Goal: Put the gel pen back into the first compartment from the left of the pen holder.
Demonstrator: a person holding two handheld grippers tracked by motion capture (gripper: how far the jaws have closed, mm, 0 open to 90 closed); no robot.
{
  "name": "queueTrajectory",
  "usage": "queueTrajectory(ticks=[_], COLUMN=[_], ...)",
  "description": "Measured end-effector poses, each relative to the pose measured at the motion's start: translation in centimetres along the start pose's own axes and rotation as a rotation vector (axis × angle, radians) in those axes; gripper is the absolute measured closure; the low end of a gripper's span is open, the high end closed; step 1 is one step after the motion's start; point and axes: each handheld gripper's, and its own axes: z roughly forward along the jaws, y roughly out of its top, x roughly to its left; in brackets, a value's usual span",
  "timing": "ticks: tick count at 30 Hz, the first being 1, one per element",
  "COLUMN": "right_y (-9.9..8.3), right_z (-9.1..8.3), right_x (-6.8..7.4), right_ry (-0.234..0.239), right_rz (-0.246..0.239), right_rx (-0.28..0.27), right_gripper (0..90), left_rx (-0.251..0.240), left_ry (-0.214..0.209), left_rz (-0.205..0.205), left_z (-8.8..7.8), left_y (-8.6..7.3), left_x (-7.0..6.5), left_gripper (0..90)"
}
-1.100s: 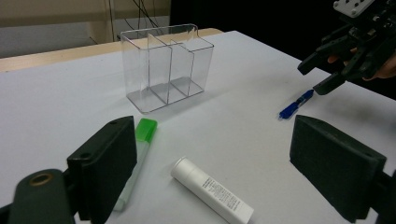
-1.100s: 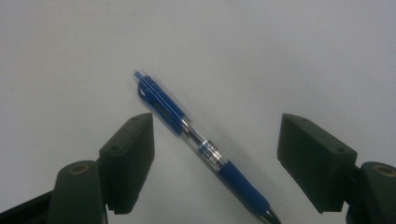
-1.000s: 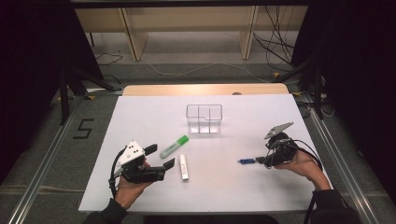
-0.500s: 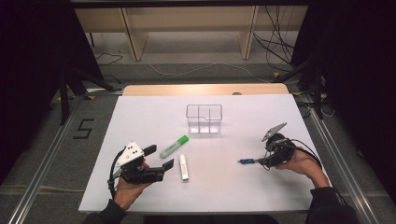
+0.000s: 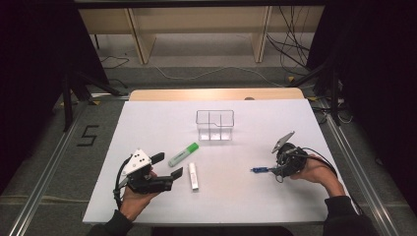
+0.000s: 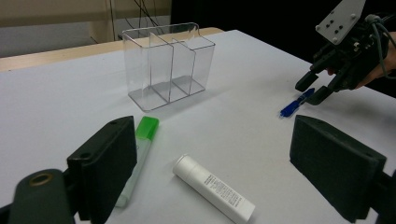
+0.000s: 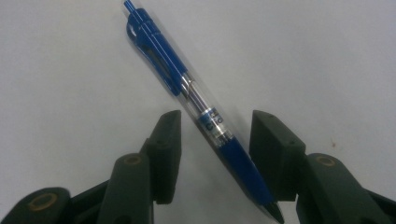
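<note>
A blue click pen (image 7: pixel 161 44) lies flat on the white table, right of centre (image 5: pixel 258 170). My right gripper (image 5: pixel 272 170) is down at the table with the pen's grip end between its jaws (image 7: pixel 215 116). Those jaws have just been closing, and a small gap still shows on each side of the pen. My left gripper (image 5: pixel 168 165) rests at the front left, held in a hand, with its jaws wide open (image 6: pixel 212 126) and nothing between them. A green-capped highlighter (image 5: pixel 183 154) and a white tube (image 5: pixel 193 176) lie just ahead of it.
A clear plastic organiser (image 5: pixel 215 125) with three compartments stands at the table's middle back, and it is empty (image 6: pixel 163 65). A wooden strip (image 5: pixel 216 94) runs along the far edge. Cables lie on the floor beyond it.
The right gripper's jaws have narrowed around the blue pen, which has not moved. The left gripper has stayed where it was.
</note>
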Motion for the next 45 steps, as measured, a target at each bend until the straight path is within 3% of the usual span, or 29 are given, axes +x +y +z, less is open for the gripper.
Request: queueTrajectory(ticks=[9,25,41,45], right_y=[0.5,1.5,1.7,1.8], right_z=[0.4,0.6,0.6,0.6], right_x=[0.1,0.5,1.5,1.9], right_ry=[-0.024,-0.020,-0.041,-0.053], right_rz=[-0.053,-0.123,-0.217,-0.275], right_rx=[0.056,0.123,0.140,0.125], right_gripper=[61.4,69.9,79.8,79.9], left_rx=[0.001,-0.001,-0.003,-0.004], left_ry=[0.001,0.005,0.007,0.007], left_rz=[0.001,0.001,0.003,-0.004], left_z=[0.0,0.0,0.0,-0.1], left_y=[0.0,0.0,0.0,0.1], left_x=[0.0,0.0,0.0,0.0], left_gripper=[14.2,14.2,14.4,14.4])
